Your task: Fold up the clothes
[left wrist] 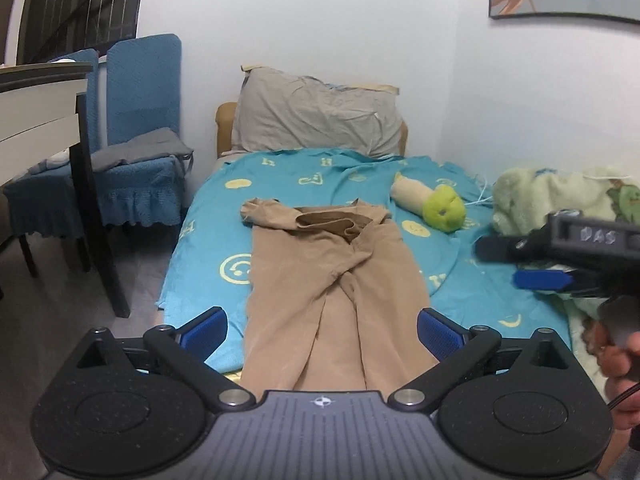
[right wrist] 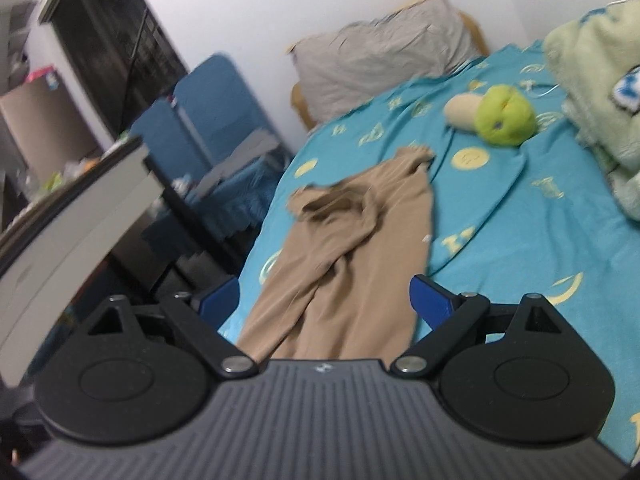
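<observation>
Tan trousers (left wrist: pixel 340 292): lay flat along the middle of the bed, on a turquoise sheet (left wrist: pixel 472 280) printed with yellow faces and letters; waistband toward the pillow, rumpled and partly turned over; legs ran toward the foot of the bed, side by side and touching.

Left gripper (left wrist: pixel 322 332): fingers spread wide, nothing between them; hung above the trouser legs near the foot of the bed. Contact with the cloth could not be told.

Right gripper (right wrist: pixel 324 298): fingers likewise spread wide and empty, over the lower trousers; view blurred. It also showed at the right edge of the left wrist view, with a hand (left wrist: pixel 620 356) below it.

Grey pillow (left wrist: pixel 316 118): propped at the head of the bed, against the wall.

Green and cream soft toy (left wrist: pixel 430 200): on the sheet, right of the waistband, apart from it.

Pale green blanket (left wrist: pixel 560 196): heaped at the right side of the bed.

Blue chairs (left wrist: pixel 136 128): left of the bed, beside a table (left wrist: pixel 40 108).
</observation>
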`<action>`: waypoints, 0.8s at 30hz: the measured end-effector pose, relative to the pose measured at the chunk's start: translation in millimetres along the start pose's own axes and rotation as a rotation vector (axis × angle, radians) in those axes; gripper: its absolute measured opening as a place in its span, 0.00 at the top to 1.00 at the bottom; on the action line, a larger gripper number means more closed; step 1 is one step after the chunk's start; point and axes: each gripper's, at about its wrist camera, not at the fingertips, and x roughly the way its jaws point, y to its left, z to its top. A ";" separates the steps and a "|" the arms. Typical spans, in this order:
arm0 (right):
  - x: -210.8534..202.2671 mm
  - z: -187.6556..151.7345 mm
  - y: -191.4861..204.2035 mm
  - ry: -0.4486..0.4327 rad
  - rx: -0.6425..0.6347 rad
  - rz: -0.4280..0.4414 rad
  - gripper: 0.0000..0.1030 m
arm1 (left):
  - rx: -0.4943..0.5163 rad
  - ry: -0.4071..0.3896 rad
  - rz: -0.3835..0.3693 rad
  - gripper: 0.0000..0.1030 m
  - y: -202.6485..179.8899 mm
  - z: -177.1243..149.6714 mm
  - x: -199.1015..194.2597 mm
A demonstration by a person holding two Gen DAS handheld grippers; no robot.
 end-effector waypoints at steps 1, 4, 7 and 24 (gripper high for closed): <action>4.3 0.2 4.9 0.015 -0.019 -0.001 0.10 | -0.001 -0.008 -0.004 0.01 2.7 -0.7 -0.5; 28.7 15.0 22.1 0.034 -0.098 -0.030 0.10 | -0.005 -0.030 -0.014 0.01 10.8 -2.6 -1.0; 67.5 35.1 35.5 0.047 -0.142 -0.017 0.10 | -0.022 -0.036 -0.007 0.01 20.9 -1.4 9.6; 306.7 61.7 42.2 0.131 -0.597 -0.130 0.72 | -0.223 0.162 -0.069 0.01 64.7 -32.4 96.1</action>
